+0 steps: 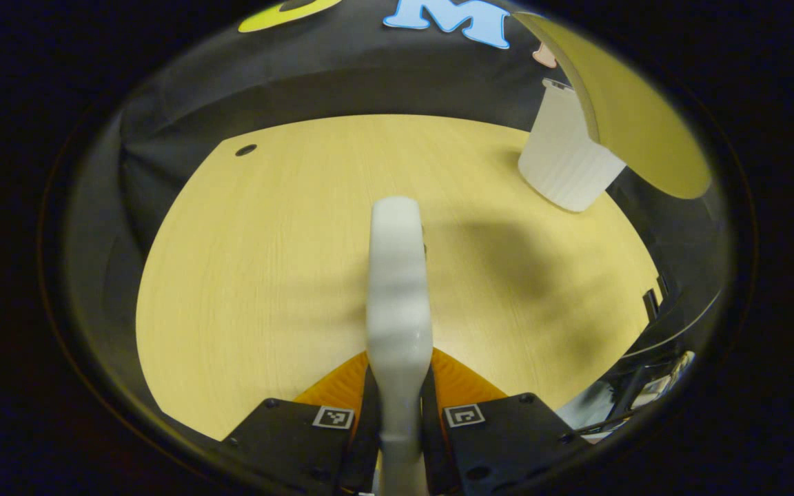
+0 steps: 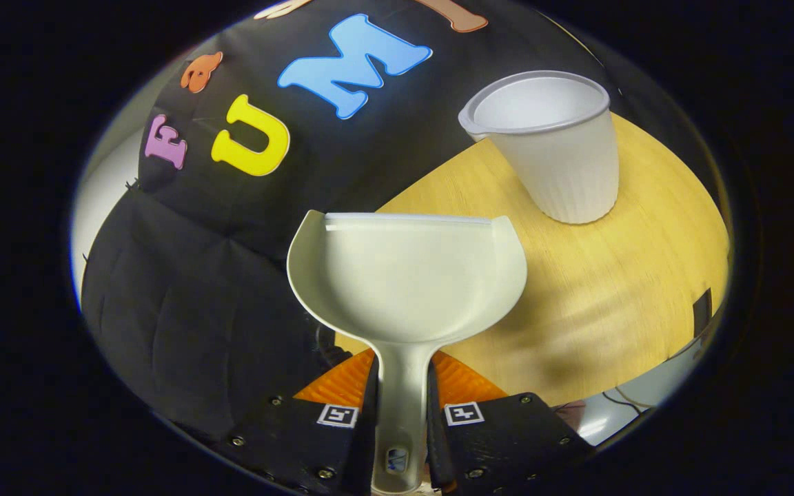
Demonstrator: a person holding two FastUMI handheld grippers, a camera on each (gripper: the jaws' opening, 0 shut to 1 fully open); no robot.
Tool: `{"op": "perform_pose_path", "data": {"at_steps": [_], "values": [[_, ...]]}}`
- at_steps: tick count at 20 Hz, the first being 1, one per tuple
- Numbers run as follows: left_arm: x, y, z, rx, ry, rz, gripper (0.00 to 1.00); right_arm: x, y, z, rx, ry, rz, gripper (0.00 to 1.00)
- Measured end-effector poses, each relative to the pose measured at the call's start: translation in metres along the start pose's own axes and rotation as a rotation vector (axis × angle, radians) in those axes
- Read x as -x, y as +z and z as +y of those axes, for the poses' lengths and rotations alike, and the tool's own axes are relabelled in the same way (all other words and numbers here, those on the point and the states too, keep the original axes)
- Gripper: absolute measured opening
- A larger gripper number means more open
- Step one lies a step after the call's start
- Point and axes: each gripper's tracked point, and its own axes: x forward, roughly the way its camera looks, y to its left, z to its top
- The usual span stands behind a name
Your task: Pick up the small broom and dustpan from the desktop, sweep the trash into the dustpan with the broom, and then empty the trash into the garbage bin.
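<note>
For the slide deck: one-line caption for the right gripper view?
Right gripper holds the empty dustpan by its handle above the desk, near the white garbage bin.

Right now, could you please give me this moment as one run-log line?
left gripper: shut on broom | right gripper: shut on dustpan, no trash visible inside | garbage bin: upright on desktop

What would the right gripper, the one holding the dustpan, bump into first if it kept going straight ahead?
Likely the black cloth wall: the dustpan leads the right gripper toward it. The white bin sits off to the right. Depth is unclear.
</note>
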Motion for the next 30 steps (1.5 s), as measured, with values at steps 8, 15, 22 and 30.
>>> {"op": "perform_pose_path", "data": {"at_steps": [8, 15, 22, 30], "values": [[-0.018, 0.008, 0.01, 0.017, 0.054, 0.028, 0.37, -0.069, -0.041, -0.096, 0.302, -0.276, 0.017, 0.31], [-0.019, 0.021, 0.011, -0.011, 0.069, 0.07, 0.36, -0.104, -0.053, -0.152, 0.389, -0.414, -0.007, 0.31], [-0.011, 0.027, 0.009, 0.013, 0.081, 0.087, 0.37, -0.115, -0.065, -0.17, 0.354, -0.474, 0.017, 0.31], [0.021, 0.063, 0.007, 0.03, 0.095, 0.059, 0.49, -0.12, -0.069, -0.174, 0.377, -0.503, 0.046, 0.34]]}}
